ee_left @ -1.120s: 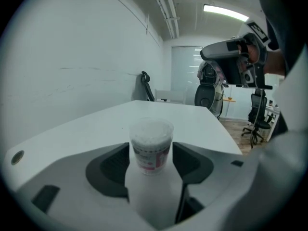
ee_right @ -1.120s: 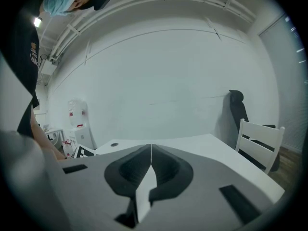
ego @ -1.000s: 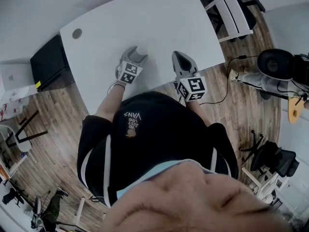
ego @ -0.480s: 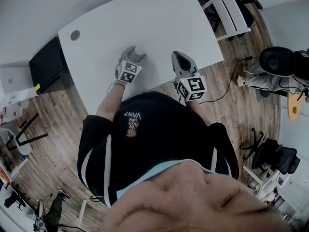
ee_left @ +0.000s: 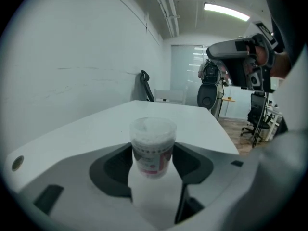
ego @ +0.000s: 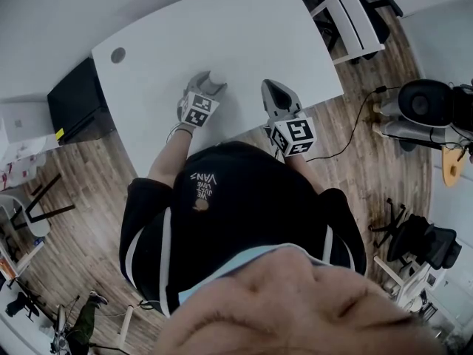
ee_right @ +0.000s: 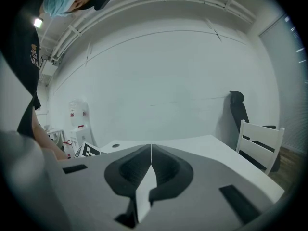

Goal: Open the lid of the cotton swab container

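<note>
The cotton swab container (ee_left: 153, 136) is a small clear tub with a pale lid and a red label, packed with white swabs. It stands upright on the white table (ee_left: 72, 134) between the jaws of my left gripper (ee_left: 153, 160), whose dark pads press on its two sides. In the head view the left gripper (ego: 212, 81) is near the table's front edge, and the tub is mostly hidden between its fingers. My right gripper (ego: 273, 89) hovers to the right, jaws shut with nothing in them; its two pads meet in the right gripper view (ee_right: 150, 150).
A round cable hole (ego: 118, 55) sits at the table's far left corner. A white chair (ego: 358, 21) stands off the right end, a black cabinet (ego: 74, 98) off the left. A cable (ego: 347, 132) runs over the wooden floor at the right.
Both grippers stay in nearly the same places; the left gripper has turned slightly around the container, which shows less in the head view now.
</note>
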